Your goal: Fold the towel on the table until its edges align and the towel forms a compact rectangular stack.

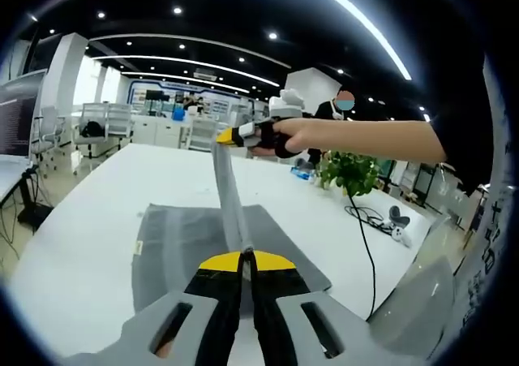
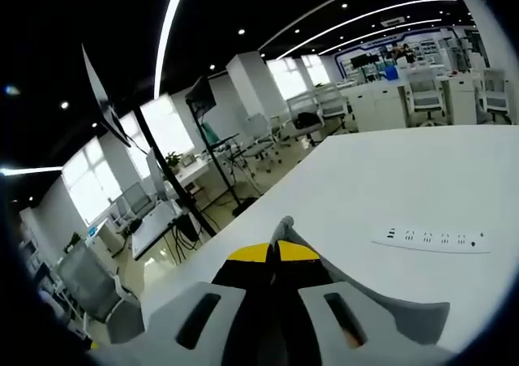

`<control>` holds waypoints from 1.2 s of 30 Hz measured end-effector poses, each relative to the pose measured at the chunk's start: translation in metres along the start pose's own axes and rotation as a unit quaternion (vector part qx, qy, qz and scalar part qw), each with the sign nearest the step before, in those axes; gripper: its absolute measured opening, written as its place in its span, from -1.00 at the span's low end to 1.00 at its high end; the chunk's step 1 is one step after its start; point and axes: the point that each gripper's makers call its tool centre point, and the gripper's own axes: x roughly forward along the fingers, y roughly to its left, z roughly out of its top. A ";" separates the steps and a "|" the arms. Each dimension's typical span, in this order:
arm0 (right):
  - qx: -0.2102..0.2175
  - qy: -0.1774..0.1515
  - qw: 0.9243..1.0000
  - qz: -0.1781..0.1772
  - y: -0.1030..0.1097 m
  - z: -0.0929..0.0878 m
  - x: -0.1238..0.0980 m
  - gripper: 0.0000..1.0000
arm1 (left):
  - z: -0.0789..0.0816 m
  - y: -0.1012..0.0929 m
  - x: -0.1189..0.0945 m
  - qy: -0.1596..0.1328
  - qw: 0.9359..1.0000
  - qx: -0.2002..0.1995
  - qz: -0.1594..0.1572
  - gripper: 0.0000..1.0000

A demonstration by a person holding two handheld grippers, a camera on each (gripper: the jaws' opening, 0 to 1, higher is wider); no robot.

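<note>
A grey towel (image 1: 182,248) lies partly spread on the white table (image 1: 89,244). One edge of it is pulled up into a taut strip (image 1: 229,195) between the two grippers. My left gripper (image 1: 247,258) is shut on the near end of that strip, low over the towel. The right gripper (image 1: 229,136), in a person's hand, holds the far end high above the table. In the right gripper view, my right gripper (image 2: 276,251) is shut, with a small grey towel corner (image 2: 284,226) poking out between its yellow tips.
A potted plant (image 1: 350,171) and a black cable (image 1: 369,244) sit on the table's right side. A white power strip (image 2: 430,238) lies on the table (image 2: 365,187). A person stands behind the plant. Office chairs and desks surround the table.
</note>
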 end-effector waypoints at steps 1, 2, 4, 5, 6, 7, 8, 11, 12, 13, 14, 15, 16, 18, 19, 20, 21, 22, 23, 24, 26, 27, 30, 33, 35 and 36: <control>0.001 0.001 1.000 0.001 0.000 -0.001 0.002 -1.00 | -0.001 0.002 0.001 0.001 1.000 -0.001 0.001 -0.93; 0.001 0.003 1.000 0.001 0.000 -0.003 0.005 -1.00 | -0.004 0.005 0.001 0.004 1.000 -0.007 0.007 -0.93; 0.003 0.007 1.000 -0.002 0.001 -0.007 0.011 -1.00 | -0.005 0.010 -0.001 0.006 1.000 -0.002 0.019 -0.93; 0.003 0.008 1.000 0.000 0.003 -0.008 0.015 -1.00 | -0.006 0.011 -0.001 0.006 1.000 0.001 0.022 -0.93; 0.000 0.008 1.000 0.001 0.004 -0.009 0.017 -1.00 | -0.006 0.013 -0.001 0.006 1.000 0.000 0.025 -0.93; -0.003 0.010 1.000 0.001 0.006 -0.010 0.021 -1.00 | -0.007 0.015 -0.002 0.004 1.000 -0.004 0.028 -0.93; -0.005 0.011 1.000 0.002 0.007 -0.011 0.023 -1.00 | -0.008 0.018 -0.002 0.004 0.999 -0.007 0.032 -0.93; -0.009 0.014 1.000 0.005 0.008 -0.014 0.033 -1.00 | -0.014 0.029 -0.003 0.008 0.998 -0.016 0.056 -0.93; -0.011 0.015 1.000 0.006 0.009 -0.015 0.035 -1.00 | -0.015 0.032 -0.004 0.009 0.998 -0.010 0.064 -0.93; -0.013 0.015 1.000 0.008 0.010 -0.016 0.038 -1.00 | -0.015 0.035 -0.005 0.010 0.997 -0.005 0.070 -0.93; -0.015 0.015 1.000 0.008 0.011 -0.017 0.041 -1.00 | -0.015 0.037 -0.005 0.007 0.997 -0.007 0.072 -0.93; -0.018 0.016 1.000 0.008 0.011 -0.018 0.044 -1.00 | -0.015 0.038 -0.005 0.003 0.997 -0.011 0.075 -0.94; -0.019 0.016 1.000 0.007 0.011 -0.019 0.046 -1.00 | -0.016 0.041 -0.005 0.000 0.997 -0.021 0.078 -0.94; -0.018 0.017 1.000 0.006 0.011 -0.022 0.051 -1.00 | -0.020 0.045 -0.003 0.002 0.996 -0.023 0.084 -0.94; -0.018 0.018 1.000 0.006 0.011 -0.024 0.055 -1.00 | -0.021 0.046 -0.003 0.004 0.996 -0.021 0.088 -0.94; -0.019 0.019 1.000 0.006 0.011 -0.026 0.057 -1.00 | -0.023 0.049 -0.003 0.004 0.995 -0.022 0.093 -0.94; -0.019 0.019 1.000 0.005 0.011 -0.027 0.060 -1.00 | -0.023 0.052 -0.003 0.002 0.995 -0.025 0.099 -0.94; -0.020 0.019 1.000 0.005 0.011 -0.027 0.061 -1.00 | -0.022 0.062 -0.006 -0.006 0.991 -0.025 0.131 -0.94; -0.020 0.019 1.000 0.004 0.010 -0.028 0.064 -1.00 | -0.023 0.064 -0.007 -0.005 0.990 -0.023 0.138 -0.94; -0.019 0.020 1.000 0.004 0.010 -0.029 0.068 -1.00 | -0.023 0.064 -0.006 -0.008 0.991 -0.028 0.134 -0.94; -0.019 0.021 1.000 0.004 0.008 -0.030 0.075 -1.00 | -0.026 0.067 -0.005 -0.013 0.990 -0.036 0.139 -0.94; -0.019 0.023 1.000 0.004 0.007 -0.031 0.079 -1.00 | -0.028 0.067 -0.004 -0.012 0.989 -0.039 0.141 -0.94; -0.021 0.028 0.999 0.005 0.007 -0.035 0.089 -1.00 | -0.035 0.073 -0.003 -0.010 0.988 -0.047 0.149 -0.94; -0.023 0.036 0.999 0.006 0.005 -0.041 0.100 -1.00 | -0.038 0.080 -0.004 -0.014 0.984 -0.058 0.166 -0.94; -0.026 0.040 0.999 0.005 0.004 -0.047 0.107 -1.00 | -0.045 0.087 -0.004 -0.014 0.982 -0.074 0.175 -0.94; -0.026 0.043 0.999 0.004 0.003 -0.050 0.110 -1.00 | -0.050 0.090 -0.002 -0.010 0.981 -0.082 0.175 -0.94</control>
